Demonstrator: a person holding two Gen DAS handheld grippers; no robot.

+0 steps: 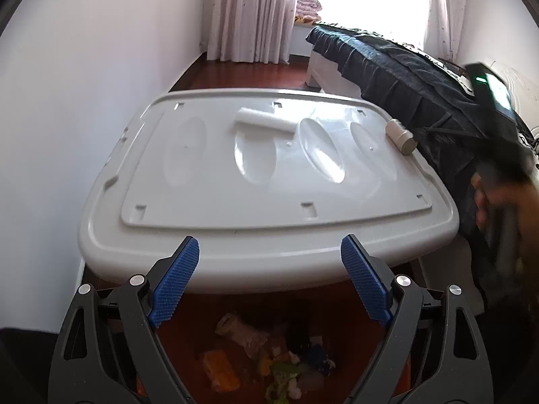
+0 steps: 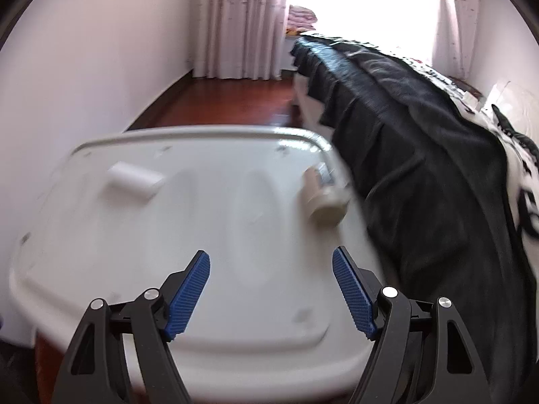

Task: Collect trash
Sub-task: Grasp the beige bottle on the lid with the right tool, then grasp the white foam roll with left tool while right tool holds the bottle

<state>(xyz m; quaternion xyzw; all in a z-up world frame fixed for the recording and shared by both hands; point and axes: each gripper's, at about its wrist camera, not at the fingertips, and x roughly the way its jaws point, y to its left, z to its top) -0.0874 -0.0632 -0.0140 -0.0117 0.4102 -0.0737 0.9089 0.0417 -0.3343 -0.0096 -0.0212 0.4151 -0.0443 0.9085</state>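
A grey plastic lid (image 1: pixel 209 208) tops a storage box in front of me. On it lie a white paper roll (image 1: pixel 264 119) and a beige cylindrical bottle (image 1: pixel 401 136) at its right edge. My left gripper (image 1: pixel 269 262) is open and empty at the lid's near edge, above a pile of mixed trash (image 1: pixel 266 353) on the floor. My right gripper (image 2: pixel 271 276) is open and empty over the lid (image 2: pixel 101 252). The roll (image 2: pixel 134 180) is ahead left of it and the bottle (image 2: pixel 325 202) ahead right. The right view is blurred.
A bed with a dark blanket (image 1: pixel 404 67) runs along the right side, close to the box. A white wall (image 1: pixel 50 118) stands at the left. Red wooden floor (image 1: pixel 242 74) and curtains (image 1: pixel 252 13) lie beyond. The person's right hand and gripper body (image 1: pixel 498 155) show at right.
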